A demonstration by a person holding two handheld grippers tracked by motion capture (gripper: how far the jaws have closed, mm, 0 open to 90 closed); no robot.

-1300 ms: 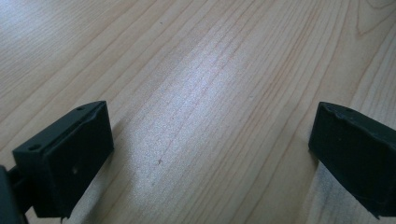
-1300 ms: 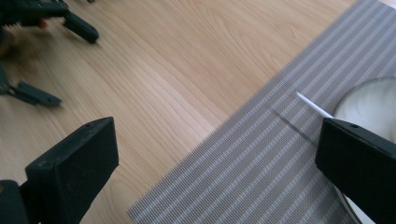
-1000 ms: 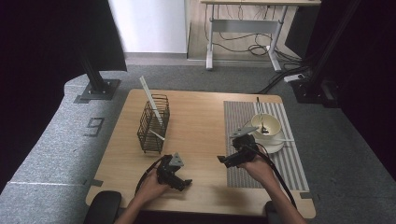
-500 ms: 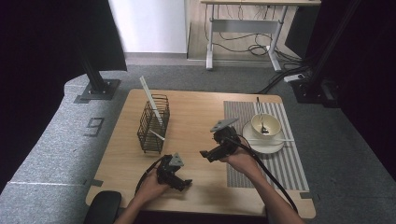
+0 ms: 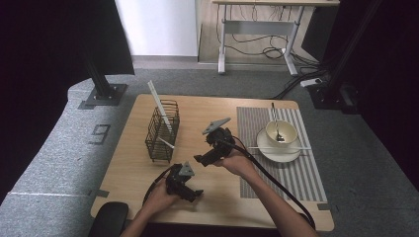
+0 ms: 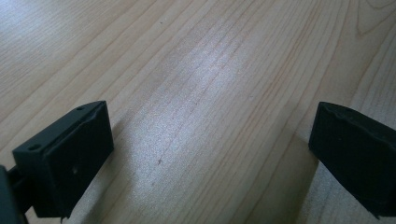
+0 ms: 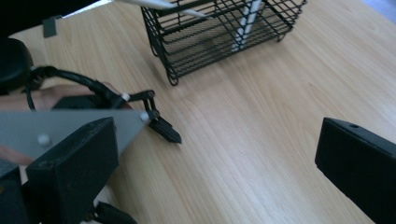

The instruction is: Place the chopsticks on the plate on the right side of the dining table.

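- Looking down from the high view, we log the wire basket (image 5: 162, 132) at about 10 o'clock on the wooden table (image 5: 207, 197), with white sticks (image 5: 160, 106) leaning in it; the right gripper (image 5: 201, 159) is held above the table's middle, just to the basket's 3 o'clock, while the left gripper (image 5: 195, 193) lies low at 6 o'clock near the front edge.
- We also list a bowl (image 5: 280, 133) on a plate (image 5: 276, 150) at 3 o'clock, on a striped mat (image 5: 276, 173).
- From the left gripper view, we note its jaws set wide apart over bare table wood (image 6: 205, 93), nothing between them.
- From the right gripper view, we note jaws wide apart and empty; the basket (image 7: 219, 32) sits at 12 o'clock, apart from them, and the left gripper (image 7: 163, 129) lies at 9 o'clock.
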